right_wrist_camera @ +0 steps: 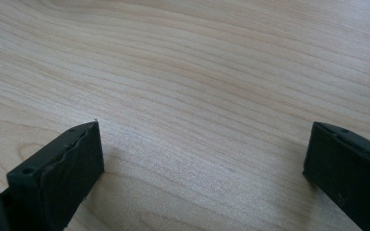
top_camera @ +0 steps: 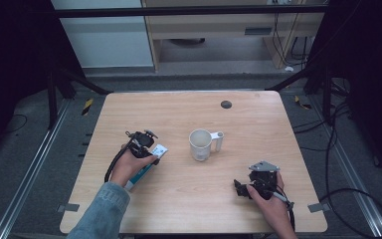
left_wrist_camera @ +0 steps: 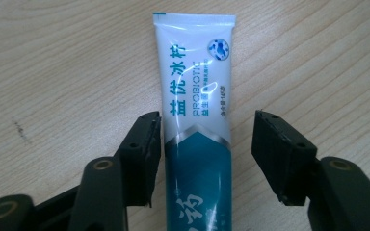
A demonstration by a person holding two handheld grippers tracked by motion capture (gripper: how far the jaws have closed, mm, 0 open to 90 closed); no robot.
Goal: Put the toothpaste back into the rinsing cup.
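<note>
High view: wooden desk point(top_camera: 189, 199) with a white mug point(top_camera: 200, 144) near the centre, upright, handle pointing right; a small dark round disc point(top_camera: 226, 104) sits on the far part of the desk, well apart from the mug. Left tongs point(top_camera: 146, 143) are held by the left hand point(top_camera: 128, 167) on the left side of the desk, left of the mug, over a white and teal toothpaste tube point(top_camera: 149, 164) lying flat and angled near-left to far-right, its crimped end toward the mug. Denim sleeve point(top_camera: 99, 214) comes in from the near-left edge. Right tongs point(top_camera: 239, 188) are in the right hand point(top_camera: 271, 206) at the near-right of the desk, grey three-cornered plate point(top_camera: 264, 166) on top, well apart from mug and tube. Left gripper view: left tongs point(left_wrist_camera: 206, 144) straddle the tube point(left_wrist_camera: 197, 106), which lies on the wood with its flat crimped end away from the camera. Jaws are spread; one jaw is touching or just beside one edge of the tube, the other stands off it with a visible gap, so not pinched. Right gripper view: right tongs point(right_wrist_camera: 204, 159) spread wide, nothing between the jaws, bare wood grain underneath, jaw tips close to the surface.
</note>
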